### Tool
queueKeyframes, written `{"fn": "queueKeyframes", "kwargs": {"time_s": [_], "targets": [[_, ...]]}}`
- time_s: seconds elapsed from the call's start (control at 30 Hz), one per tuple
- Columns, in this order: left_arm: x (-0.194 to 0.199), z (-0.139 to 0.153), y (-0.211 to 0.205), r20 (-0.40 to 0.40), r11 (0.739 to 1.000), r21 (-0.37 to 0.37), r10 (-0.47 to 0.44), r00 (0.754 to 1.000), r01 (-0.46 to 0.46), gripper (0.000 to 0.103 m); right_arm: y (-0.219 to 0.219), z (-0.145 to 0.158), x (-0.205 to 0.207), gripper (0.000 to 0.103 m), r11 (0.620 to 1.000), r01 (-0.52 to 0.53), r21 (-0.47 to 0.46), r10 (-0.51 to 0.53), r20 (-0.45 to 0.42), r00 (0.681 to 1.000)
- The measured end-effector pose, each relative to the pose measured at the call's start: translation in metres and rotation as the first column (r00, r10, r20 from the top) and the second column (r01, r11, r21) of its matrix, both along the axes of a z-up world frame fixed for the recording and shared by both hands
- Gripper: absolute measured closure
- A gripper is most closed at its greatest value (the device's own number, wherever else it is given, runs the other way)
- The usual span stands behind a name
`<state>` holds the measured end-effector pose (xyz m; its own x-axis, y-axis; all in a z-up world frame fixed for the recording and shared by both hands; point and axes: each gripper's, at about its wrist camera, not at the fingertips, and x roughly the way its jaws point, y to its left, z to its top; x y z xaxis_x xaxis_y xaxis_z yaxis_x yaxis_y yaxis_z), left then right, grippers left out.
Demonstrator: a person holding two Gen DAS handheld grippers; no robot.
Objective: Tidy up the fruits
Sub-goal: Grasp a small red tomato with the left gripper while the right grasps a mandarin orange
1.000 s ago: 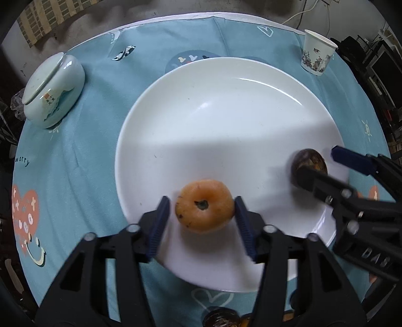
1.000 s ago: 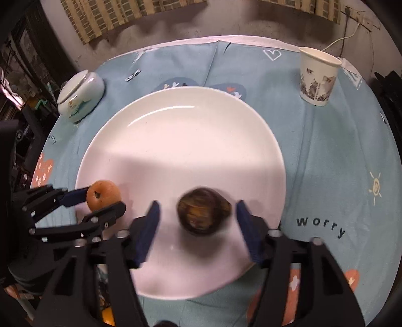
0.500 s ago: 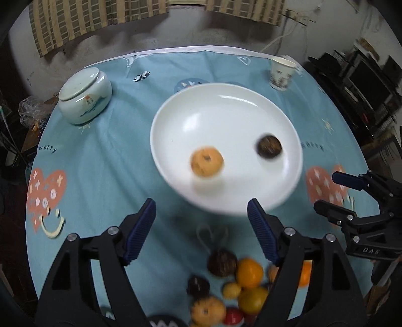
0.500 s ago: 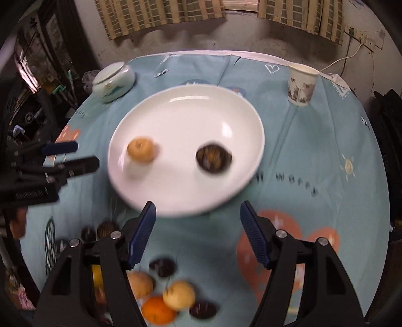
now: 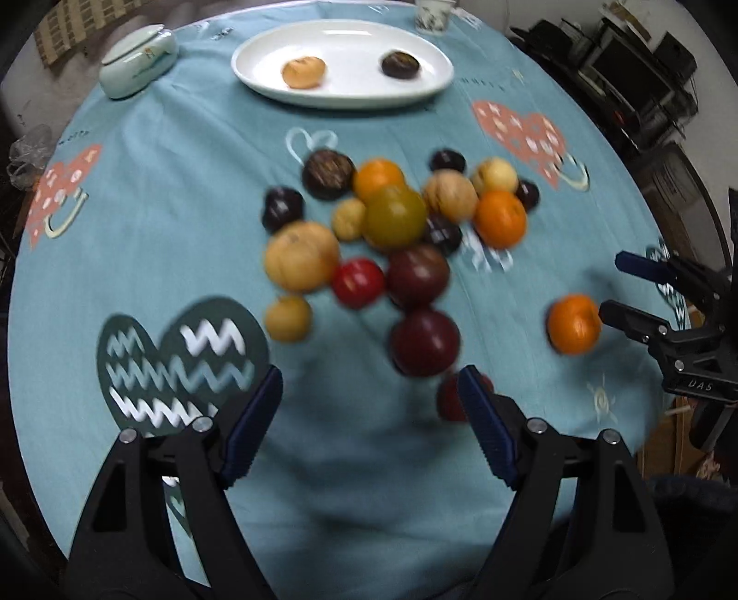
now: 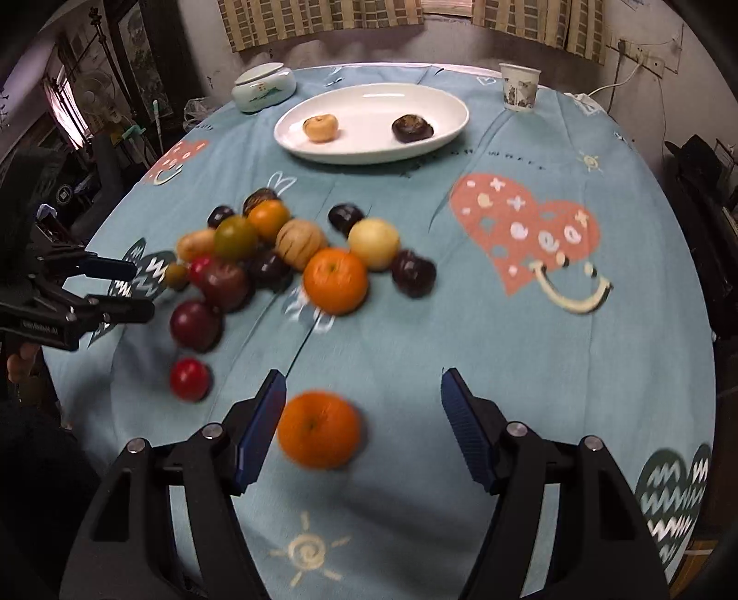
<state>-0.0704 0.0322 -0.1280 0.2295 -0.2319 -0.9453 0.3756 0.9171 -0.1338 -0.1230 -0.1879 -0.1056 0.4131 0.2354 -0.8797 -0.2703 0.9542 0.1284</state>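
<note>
A white plate (image 5: 350, 94) (image 6: 443, 134) at the far side holds a tan fruit (image 5: 303, 72) (image 6: 320, 128) and a dark fruit (image 5: 400, 64) (image 6: 412, 128). A pile of several mixed fruits (image 5: 396, 217) (image 6: 295, 249) lies on the blue tablecloth mid-table. My left gripper (image 5: 369, 415) is open and empty, just behind a dark red fruit (image 5: 425, 341). My right gripper (image 6: 362, 415) is open, with a loose orange (image 6: 319, 429) (image 5: 574, 324) between its jaws near the left finger, untouched. Each gripper also shows in the other's view, the right one (image 5: 618, 288) and the left one (image 6: 124, 288).
A lidded ceramic bowl (image 5: 138, 62) (image 6: 264, 87) stands far left of the plate. A paper cup (image 5: 433, 16) (image 6: 519, 87) stands far right. A small red fruit (image 6: 189, 378) lies apart near the table's front edge. The round table drops off on all sides.
Both grippers have pulled back from the plate toward the near side, leaving the tan and dark fruits on it. The fruit pile and loose orange have come into view.
</note>
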Motion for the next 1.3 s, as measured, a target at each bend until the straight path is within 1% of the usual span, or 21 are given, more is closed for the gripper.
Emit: {"fn": "queueKeyframes", "kwargs": {"time_s": [0.13, 0.3, 0.4, 0.63, 0.73, 0.8, 0.83, 0.87, 0.9, 0.93, 0.97, 1.0, 1.1, 1.3], "targets": [[-0.018, -0.008, -0.011, -0.033, 0.999, 0.000, -0.043, 0.999, 0.043, 0.023, 0.003, -0.006, -0.017, 0.033, 1.000, -0.005, 0.008, 0.005, -0.016, 1.000], [-0.024, -0.014, -0.026, -0.053, 0.998, -0.014, -0.066, 0.996, 0.065, 0.023, 0.004, -0.017, -0.029, 0.033, 1.000, -0.022, -0.009, 0.022, -0.047, 0.999], [-0.023, -0.019, -0.033, -0.066, 0.997, -0.030, -0.067, 0.996, 0.065, 0.023, 0.004, -0.019, -0.034, 0.033, 1.000, -0.025, -0.007, 0.025, -0.052, 0.998], [-0.021, -0.028, -0.044, -0.087, 0.999, -0.039, -0.041, 0.995, 0.038, 0.023, 0.003, -0.018, -0.041, 0.033, 0.999, -0.034, 0.005, 0.035, -0.046, 0.998], [-0.019, -0.032, -0.046, -0.094, 0.999, -0.032, -0.017, 0.995, 0.014, 0.026, 0.004, -0.015, -0.040, 0.033, 0.999, -0.045, 0.006, 0.046, -0.037, 0.998], [-0.018, -0.033, -0.046, -0.093, 0.999, -0.034, -0.003, 0.996, 0.000, 0.032, 0.006, -0.015, -0.038, 0.033, 0.998, -0.055, 0.006, 0.055, -0.033, 0.998], [-0.018, -0.034, -0.046, -0.094, 0.999, -0.035, 0.004, 0.996, -0.007, 0.041, 0.007, -0.014, -0.037, 0.033, 0.998, -0.060, 0.005, 0.060, -0.031, 0.998], [-0.017, -0.035, -0.045, -0.098, 0.999, -0.039, 0.008, 0.995, -0.011, 0.056, 0.008, -0.014, -0.036, 0.033, 0.998, -0.066, 0.004, 0.066, -0.029, 0.997], [-0.016, -0.038, -0.046, -0.109, 0.999, -0.037, 0.014, 0.994, -0.019, 0.064, 0.009, -0.015, -0.034, 0.033, 0.997, -0.074, 0.003, 0.074, -0.029, 0.997], [-0.016, -0.038, -0.045, -0.107, 0.999, -0.041, 0.020, 0.994, -0.025, 0.065, 0.010, -0.015, -0.033, 0.033, 0.997, -0.077, 0.002, 0.077, -0.028, 0.997], [-0.016, -0.037, -0.045, -0.106, 0.999, -0.048, 0.021, 0.994, -0.026, 0.071, 0.011, -0.016, -0.032, 0.033, 0.997, -0.082, 0.000, 0.082, -0.028, 0.996], [-0.017, -0.036, -0.045, -0.105, 0.998, -0.056, 0.018, 0.994, -0.024, 0.072, 0.012, -0.017, -0.031, 0.033, 0.996, -0.086, -0.002, 0.086, -0.032, 0.996], [-0.022, -0.035, -0.044, -0.100, 0.999, -0.045, 0.018, 0.995, -0.023, 0.072, 0.013, -0.020, -0.027, 0.033, 0.996, -0.091, -0.005, 0.091, -0.037, 0.995], [-0.028, -0.026, -0.027, -0.079, 0.998, -0.032, 0.049, 0.996, -0.052, 0.072, 0.013, -0.026, -0.015, 0.033, 0.997, -0.073, -0.008, 0.073, -0.042, 0.996]]}}
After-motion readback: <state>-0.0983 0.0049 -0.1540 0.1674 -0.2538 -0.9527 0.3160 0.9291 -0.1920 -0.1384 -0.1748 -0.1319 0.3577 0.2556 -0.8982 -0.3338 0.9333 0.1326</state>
